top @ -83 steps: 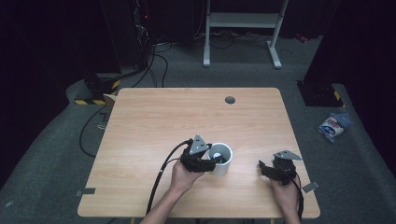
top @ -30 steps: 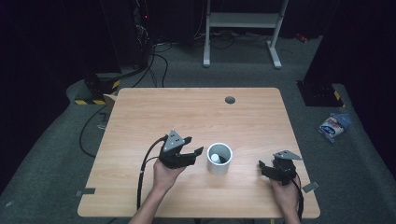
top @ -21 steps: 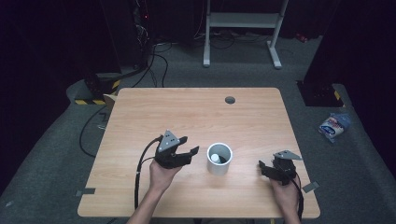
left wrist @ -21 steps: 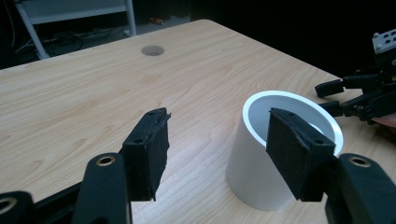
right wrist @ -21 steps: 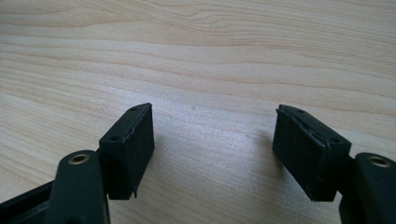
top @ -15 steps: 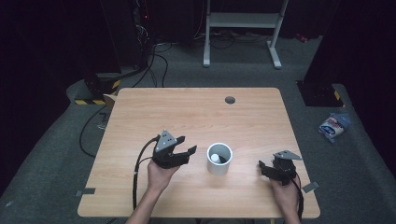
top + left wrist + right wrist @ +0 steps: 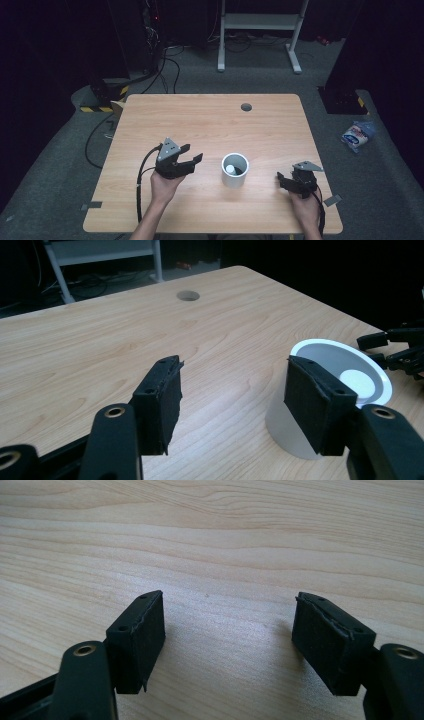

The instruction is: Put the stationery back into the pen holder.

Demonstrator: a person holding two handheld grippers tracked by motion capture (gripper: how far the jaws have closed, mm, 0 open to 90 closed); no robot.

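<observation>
With the small white ball (image 7: 229, 169) lying inside the white plastic cup (image 7: 235, 170), the left gripper (image 7: 192, 162) and right gripper (image 7: 283, 180) both stand wide and empty on either side of the cup, so the placing step seems finished and the next move probably calls only for resting.

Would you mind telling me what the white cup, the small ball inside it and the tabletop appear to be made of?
The white cup looks like matte plastic, or possibly paper: smooth, opaque walls with a thin rim and no gloss. The small ball seems to be a smooth white plastic ball, though it is too small to tell for sure. The tabletop appears to be light wood or wood-grain laminate, with a satin finish and visible grain lines.
</observation>
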